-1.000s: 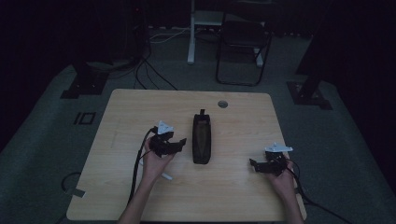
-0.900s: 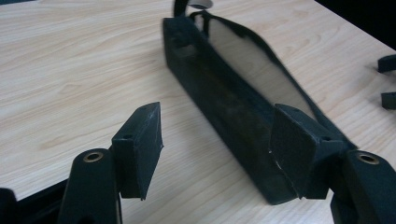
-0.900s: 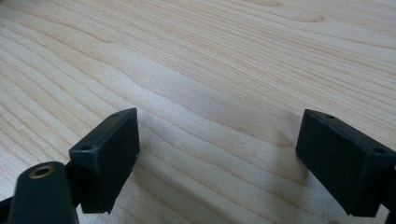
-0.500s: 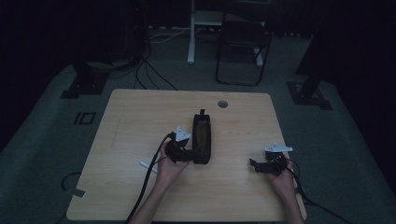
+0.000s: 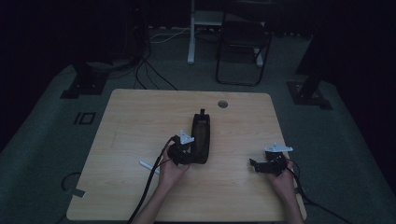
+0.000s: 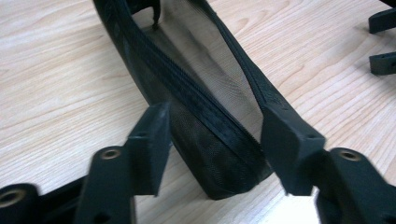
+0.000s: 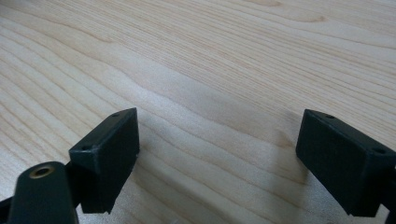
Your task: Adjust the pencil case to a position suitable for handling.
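Left gripper [image 5: 190, 157] at the near end of a black mesh pouch [image 5: 201, 135], jaws straddling that end and just now closing in, one pad [image 6: 150, 140] against the pouch's side, the other pad [image 6: 286, 140] against the zipper edge on the far side; firmness of the pinch hard to tell. Pouch [image 6: 205, 102] lying flat on the wooden table [image 5: 140, 116], running away from this gripper's tips toward the table's far edge, zipper parted, mesh lining showing between the two zipper bands, pull tab at the far end. Behind the left gripper, beside the hand, a small white stick [image 5: 148, 166] on the wood. Right gripper [image 5: 256, 166] well off to the side of the pouch, low over bare wood, jaws spread wide with nothing between them. Round hole [image 5: 222, 103] in the tabletop beyond the pouch's far end
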